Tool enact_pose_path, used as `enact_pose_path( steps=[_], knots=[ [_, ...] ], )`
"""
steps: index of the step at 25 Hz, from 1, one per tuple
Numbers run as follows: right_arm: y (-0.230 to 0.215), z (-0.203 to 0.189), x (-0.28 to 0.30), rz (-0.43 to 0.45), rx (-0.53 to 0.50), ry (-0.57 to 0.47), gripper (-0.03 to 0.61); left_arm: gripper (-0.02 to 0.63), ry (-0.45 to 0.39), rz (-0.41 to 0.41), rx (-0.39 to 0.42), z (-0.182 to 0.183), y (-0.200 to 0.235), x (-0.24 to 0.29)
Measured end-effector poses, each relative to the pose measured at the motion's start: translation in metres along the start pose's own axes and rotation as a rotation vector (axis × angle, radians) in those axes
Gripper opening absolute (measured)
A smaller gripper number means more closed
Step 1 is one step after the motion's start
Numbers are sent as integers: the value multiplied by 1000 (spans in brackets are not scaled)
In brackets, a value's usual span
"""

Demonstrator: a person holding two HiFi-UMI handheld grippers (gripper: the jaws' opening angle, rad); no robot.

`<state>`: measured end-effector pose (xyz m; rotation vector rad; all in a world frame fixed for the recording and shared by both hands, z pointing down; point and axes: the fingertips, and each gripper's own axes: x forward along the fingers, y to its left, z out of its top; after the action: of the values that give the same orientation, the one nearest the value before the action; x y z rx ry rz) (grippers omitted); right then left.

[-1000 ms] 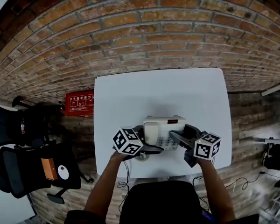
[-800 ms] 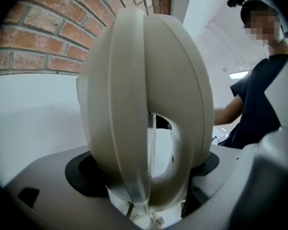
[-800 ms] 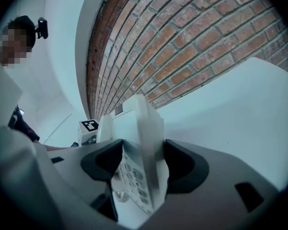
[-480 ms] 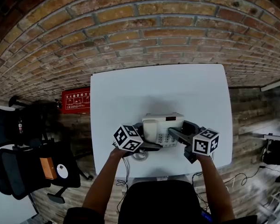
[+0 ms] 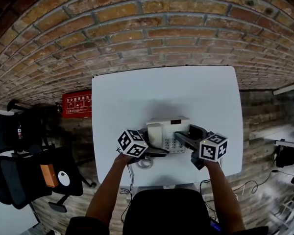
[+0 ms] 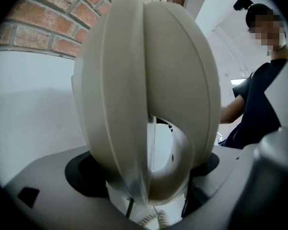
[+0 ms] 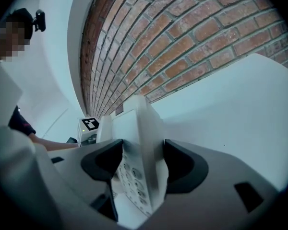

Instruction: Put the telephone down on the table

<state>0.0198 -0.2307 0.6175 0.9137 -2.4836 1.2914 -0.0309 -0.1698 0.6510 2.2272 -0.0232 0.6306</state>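
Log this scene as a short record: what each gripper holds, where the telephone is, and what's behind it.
telephone: held between both grippers, over the near part of the table; contact with it unclear
left gripper: shut on the handset
right gripper: shut on the keypad side
backdrop: brick wall

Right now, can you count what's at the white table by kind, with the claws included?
telephone: 1, held at both ends
coiled cord: 1, hanging from the telephone
claws: 2, the left claw closed on the handset end and the right claw closed on the keypad end
Total: 4
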Motion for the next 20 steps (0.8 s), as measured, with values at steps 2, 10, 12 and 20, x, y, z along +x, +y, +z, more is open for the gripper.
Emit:
enact_pose_path(
  steps=[2, 10, 12, 20],
  knots=[
    [-1, -1, 2, -6, -2, 5, 262, 482, -5, -8, -13, -2, 2, 1],
    [-5, -3, 7, -14, 6, 3, 261, 482, -18, -25, -42, -6, 7, -1],
    [-6, -2, 8, -13, 7, 4, 261, 482, -20, -26, -45, -5, 8, -2],
    [-4, -3, 11, -3, -1, 7, 255, 482, -10, -43, -76, -10, 8, -6]
  ],
)
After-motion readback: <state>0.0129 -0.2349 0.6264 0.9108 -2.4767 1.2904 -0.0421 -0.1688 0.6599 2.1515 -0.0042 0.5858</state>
